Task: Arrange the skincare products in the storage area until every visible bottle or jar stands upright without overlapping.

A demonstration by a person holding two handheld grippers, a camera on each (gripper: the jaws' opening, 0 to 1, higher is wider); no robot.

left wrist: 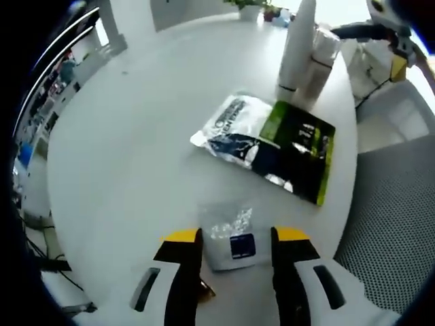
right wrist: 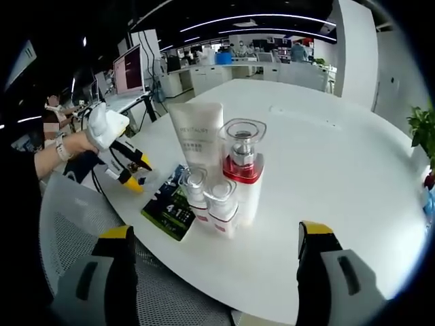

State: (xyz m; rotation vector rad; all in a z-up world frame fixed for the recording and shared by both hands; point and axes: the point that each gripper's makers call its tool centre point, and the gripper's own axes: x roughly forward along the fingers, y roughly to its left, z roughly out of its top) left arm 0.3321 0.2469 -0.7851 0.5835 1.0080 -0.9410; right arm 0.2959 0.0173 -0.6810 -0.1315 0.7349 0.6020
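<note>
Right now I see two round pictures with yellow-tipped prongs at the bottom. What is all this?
No robot here: a person holds a two-jaw tool in each hand, each carrying a fisheye camera.

In the left gripper view, the left hand-held gripper is open, its jaws either side of a small clear sachet with a dark label on the round white table. Beyond lies a silver and green foil packet.

In the right gripper view, the right hand-held gripper is open and empty. Ahead stand a white tube, a clear red-based bottle and two small bottles.
</note>
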